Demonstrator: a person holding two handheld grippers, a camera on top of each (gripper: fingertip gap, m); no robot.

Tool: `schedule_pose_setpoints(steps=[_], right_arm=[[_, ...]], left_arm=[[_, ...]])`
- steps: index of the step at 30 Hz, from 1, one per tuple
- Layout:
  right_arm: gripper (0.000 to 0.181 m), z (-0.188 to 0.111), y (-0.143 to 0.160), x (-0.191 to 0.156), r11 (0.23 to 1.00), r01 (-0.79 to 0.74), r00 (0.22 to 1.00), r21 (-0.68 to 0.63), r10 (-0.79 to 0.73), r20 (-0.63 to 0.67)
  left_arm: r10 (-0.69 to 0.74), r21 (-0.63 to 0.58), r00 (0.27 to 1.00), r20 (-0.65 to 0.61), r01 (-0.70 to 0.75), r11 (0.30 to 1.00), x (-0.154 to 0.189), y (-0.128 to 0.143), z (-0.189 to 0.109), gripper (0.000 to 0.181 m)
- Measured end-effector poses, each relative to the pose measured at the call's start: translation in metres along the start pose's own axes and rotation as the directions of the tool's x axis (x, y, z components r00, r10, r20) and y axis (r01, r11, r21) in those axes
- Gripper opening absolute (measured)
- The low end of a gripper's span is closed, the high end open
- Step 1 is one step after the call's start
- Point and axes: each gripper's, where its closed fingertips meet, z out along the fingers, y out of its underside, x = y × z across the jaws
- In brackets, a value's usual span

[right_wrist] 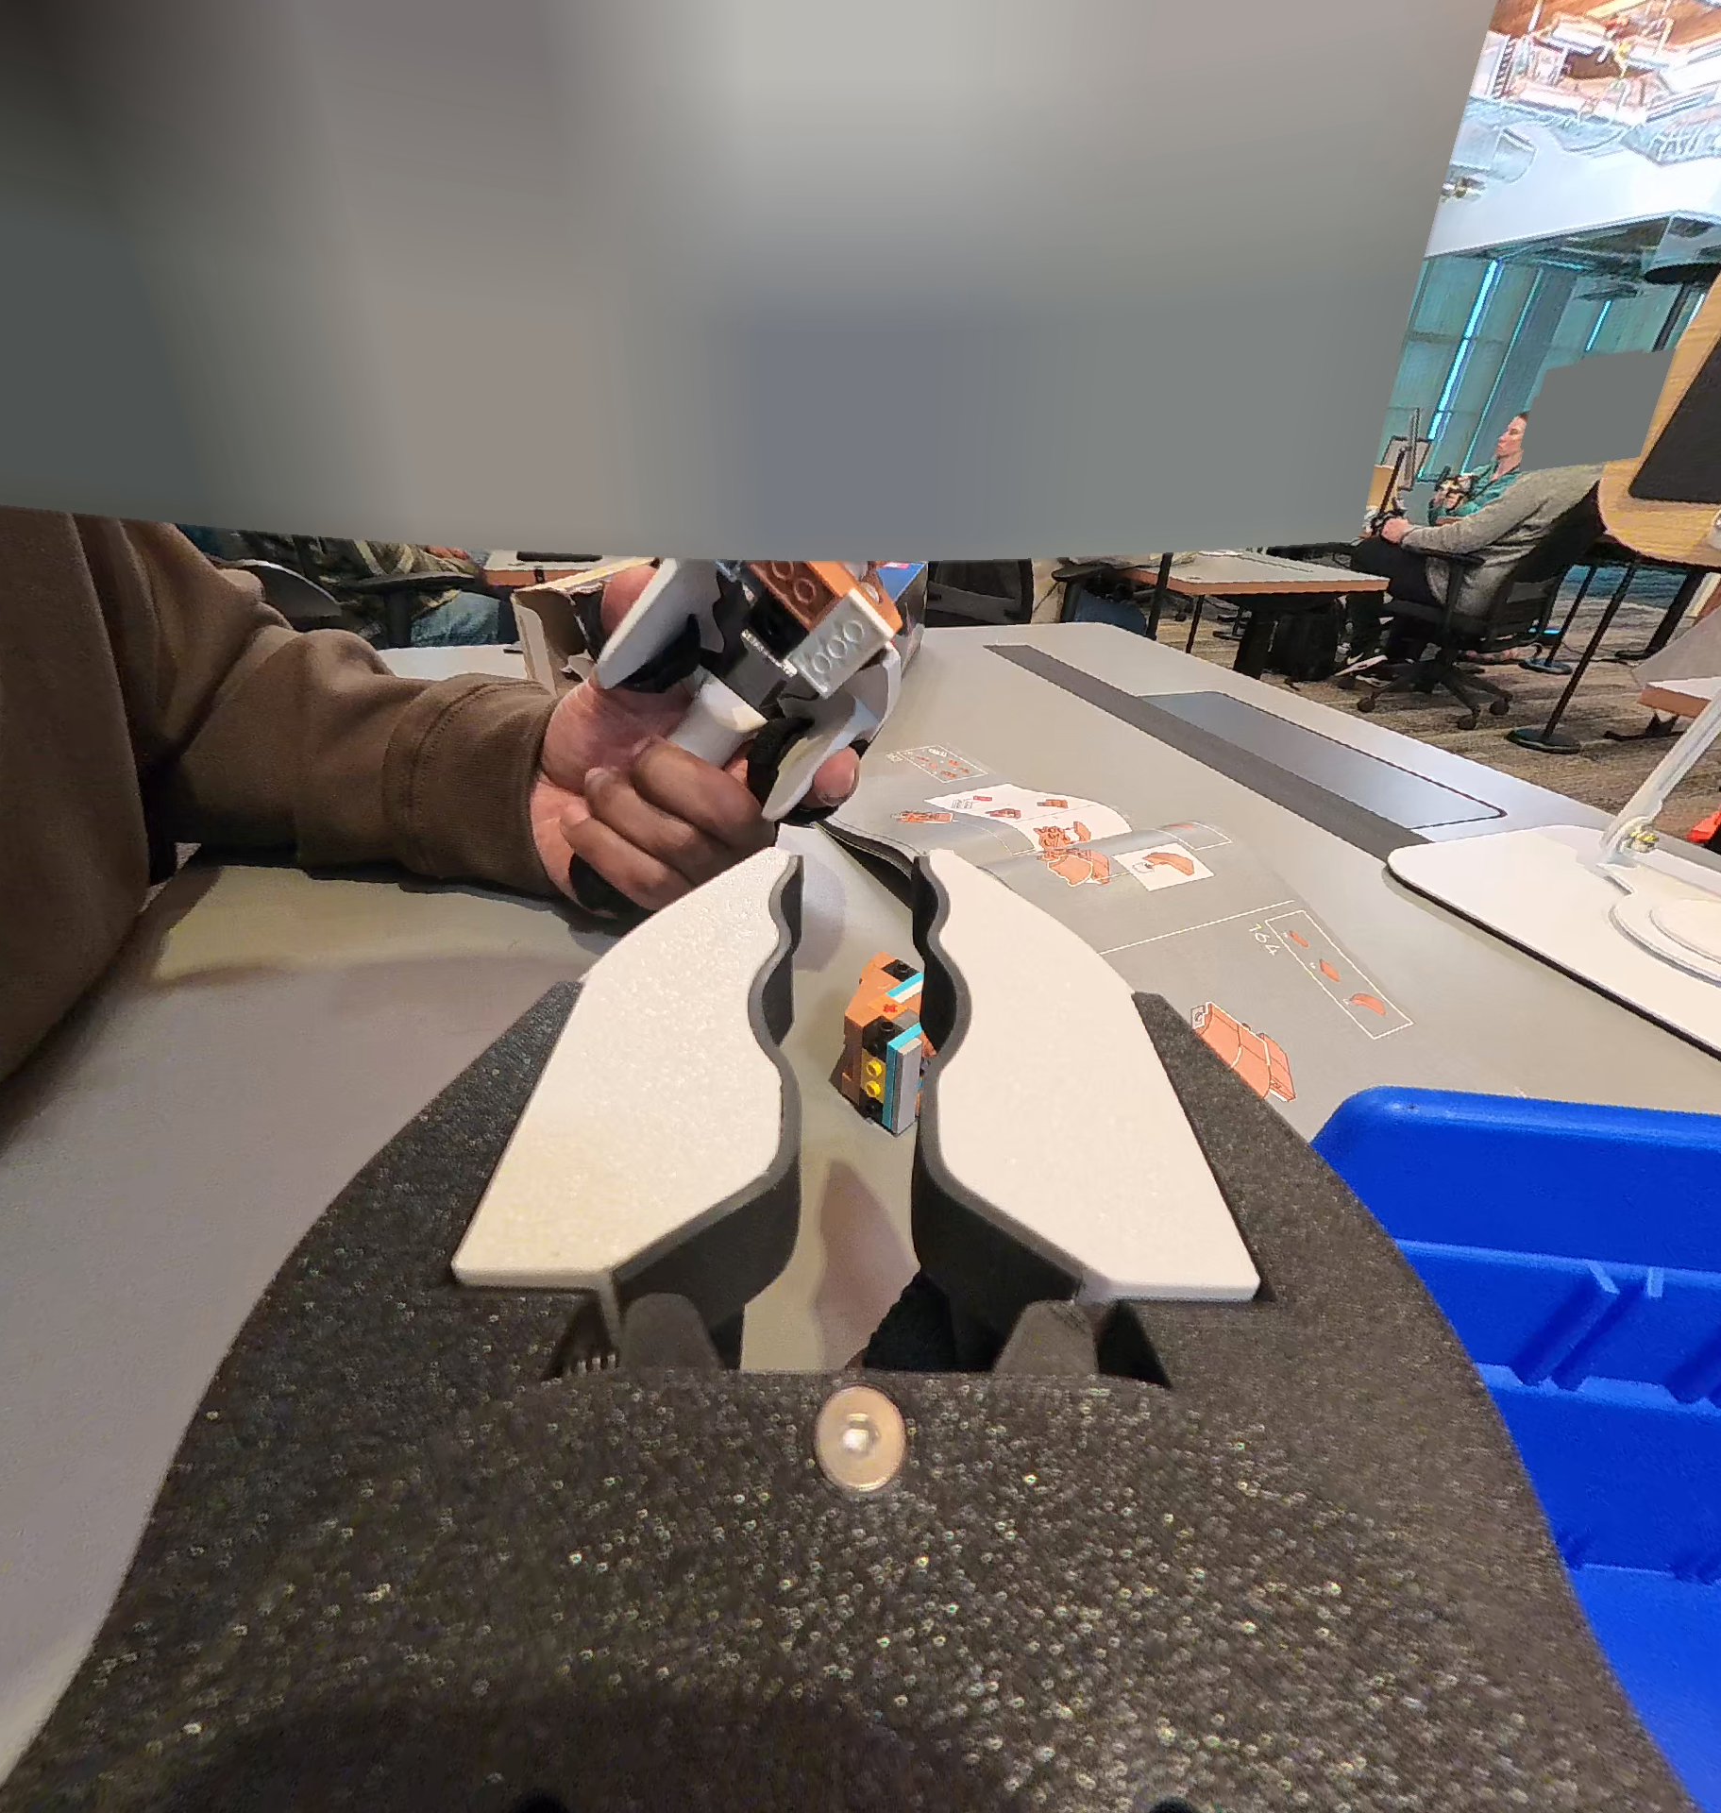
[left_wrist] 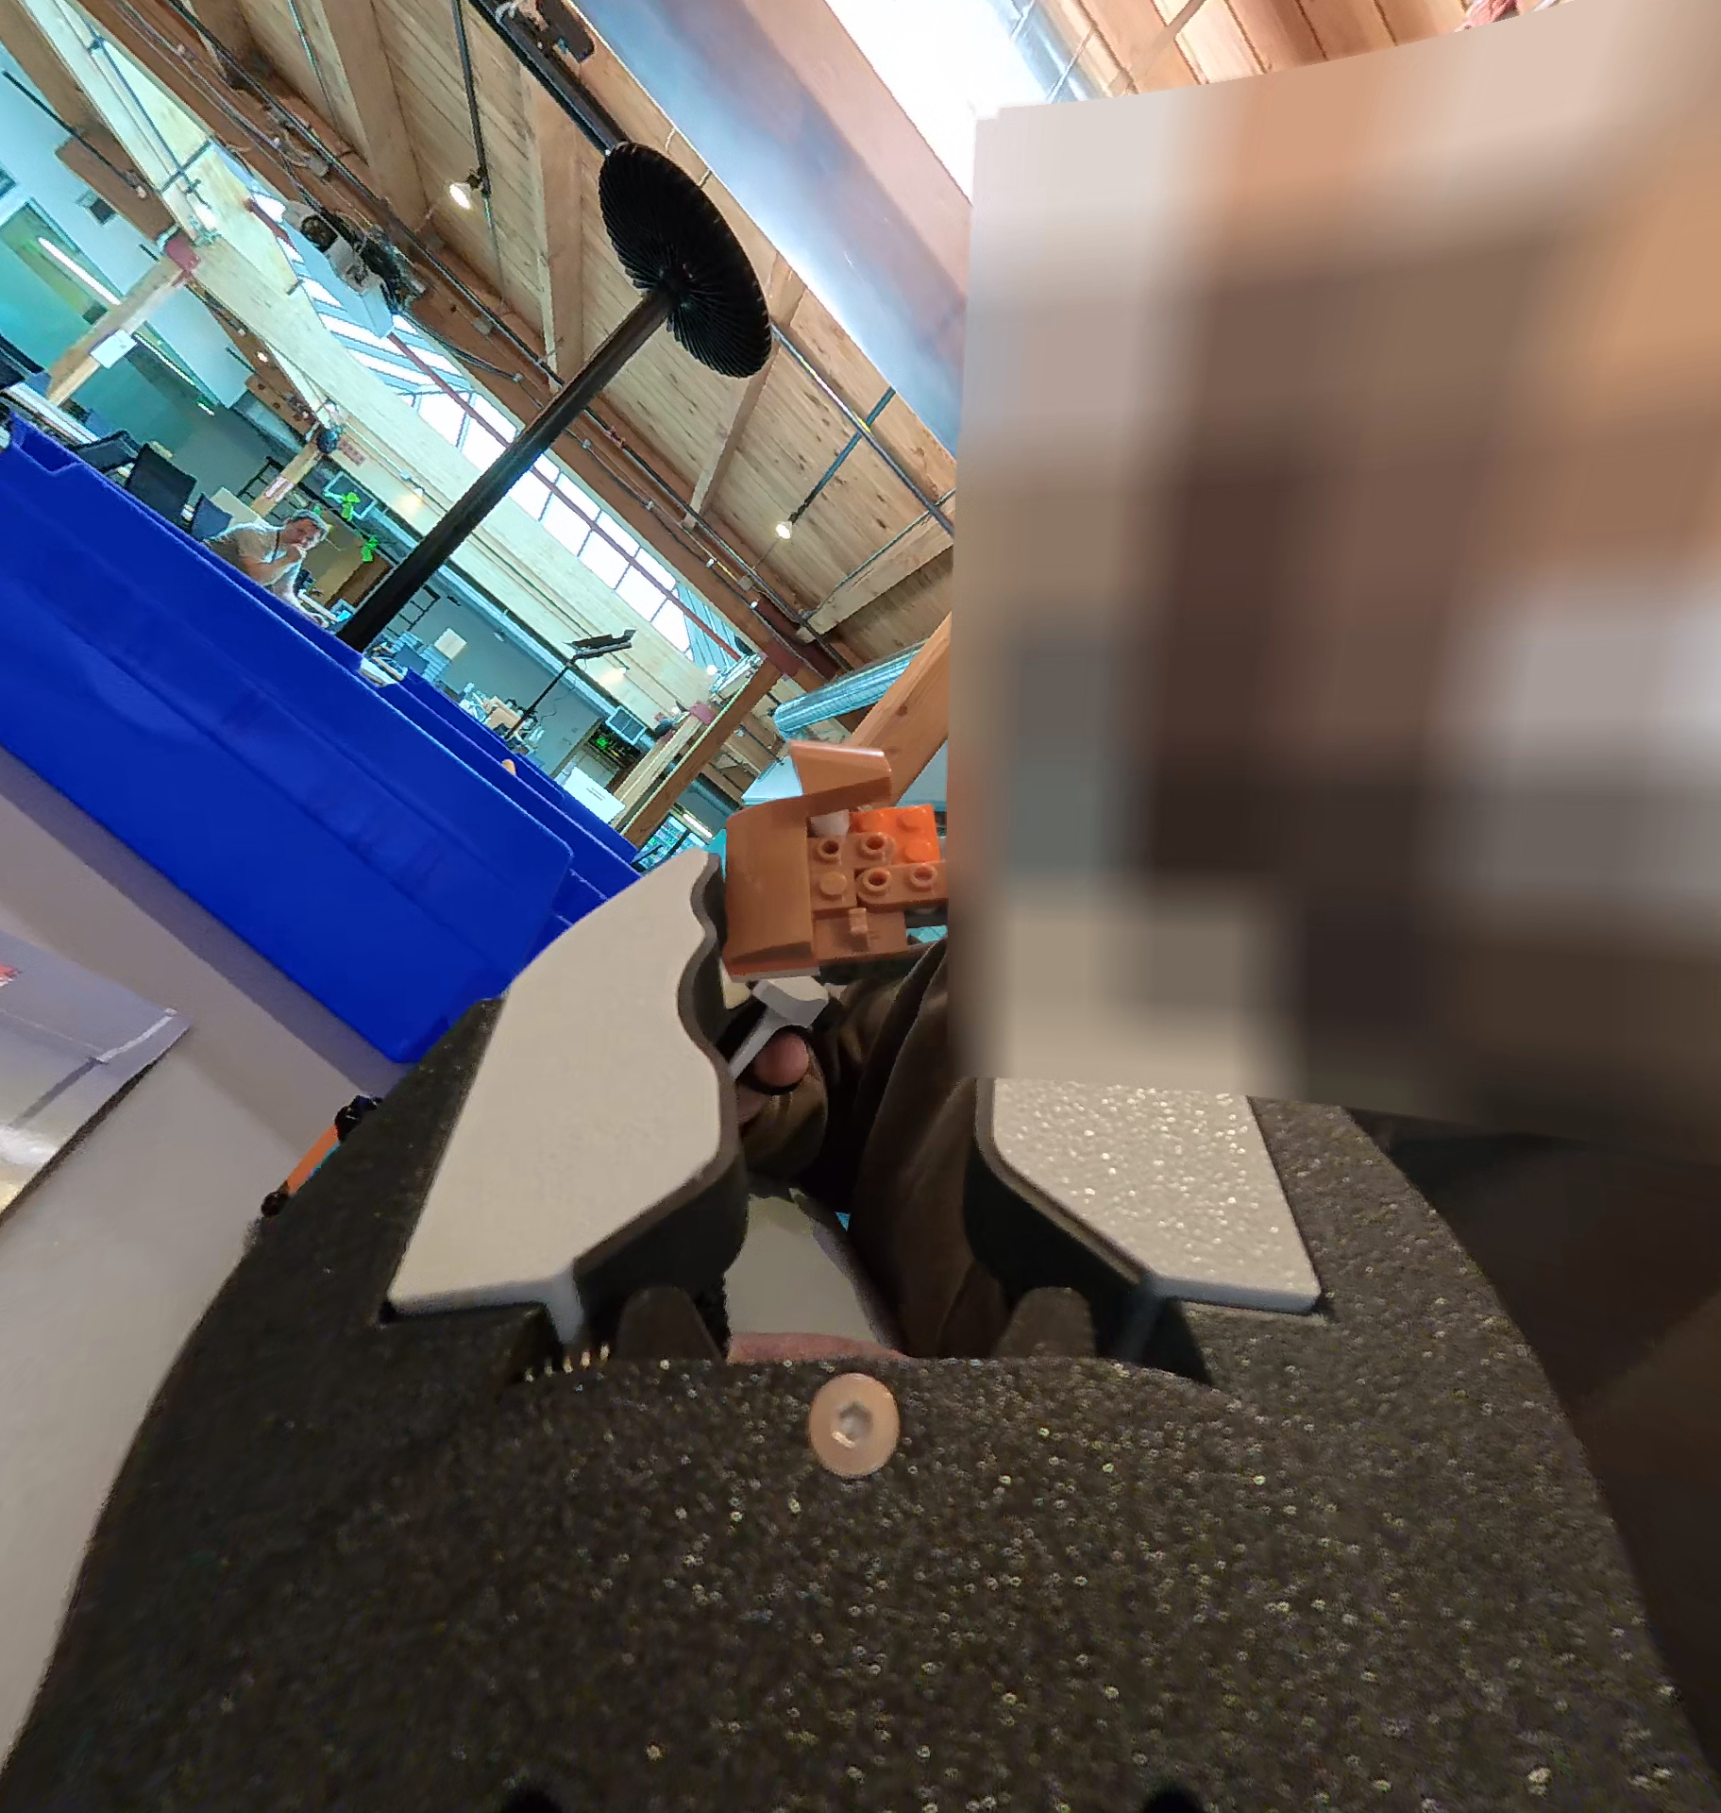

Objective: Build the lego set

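My left gripper (left_wrist: 841, 912) points up toward the person and is shut on a brown and orange lego assembly (left_wrist: 827, 873). Its left fingertip touches the assembly; a blur patch hides its right fingertip. The right wrist view shows this gripper (right_wrist: 768, 628) held in a hand (right_wrist: 640, 804) above the table, with the assembly (right_wrist: 817, 608) between its white fingers. My right gripper (right_wrist: 858, 863) hovers low over the grey table (right_wrist: 248, 1030), jaws a narrow gap apart. A small brown, yellow and teal lego sub-build (right_wrist: 884, 1050) stands on the table in that gap, close to the right finger and not gripped.
An open instruction booklet (right_wrist: 1082, 854) lies just beyond the right gripper. A blue bin (right_wrist: 1572, 1373) stands at the right, also in the left wrist view (left_wrist: 248, 765). A white lamp base (right_wrist: 1572, 903) is at far right. A brown sleeve (right_wrist: 199, 687) rests at the left. One gripper's finger ends stand about 10 cm off the other's.
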Motion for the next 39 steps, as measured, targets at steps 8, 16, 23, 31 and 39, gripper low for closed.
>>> schedule_pose_setpoints(steps=[8, 16, 23, 31, 39], right_arm=[[0.021, 0.000, 0.000, 0.000, 1.000, 0.000, 1.000, -0.001, 0.000, 0.000], [0.021, 0.002, 0.001, 0.000, 1.000, 0.017, 1.000, -0.004, -0.017, -0.010], [0.022, 0.004, 0.002, -0.003, 0.996, 0.087, 0.995, -0.019, -0.087, -0.039], [0.029, 0.016, 0.021, -0.021, 0.911, 0.384, 0.918, -0.152, -0.394, -0.044], [0.037, 0.022, 0.037, -0.023, 0.724, 0.641, 0.743, -0.256, -0.668, -0.031]], left_arm=[[0.100, -0.029, 0.988, 0.116, -0.098, 0.995, -0.011, -0.001, -0.001, 0.051], [0.385, -0.313, 0.855, 0.348, -0.282, 0.907, -0.039, 0.018, -0.004, 0.051], [0.823, -0.754, 0.495, 0.279, -0.417, 0.507, -0.067, 0.050, -0.017, 0.051], [0.984, -0.869, 0.180, -0.015, -0.490, 0.076, -0.056, 0.064, -0.009, 0.051], [0.971, -0.850, 0.054, -0.233, -0.496, -0.177, -0.051, 0.081, -0.007, 0.051]])
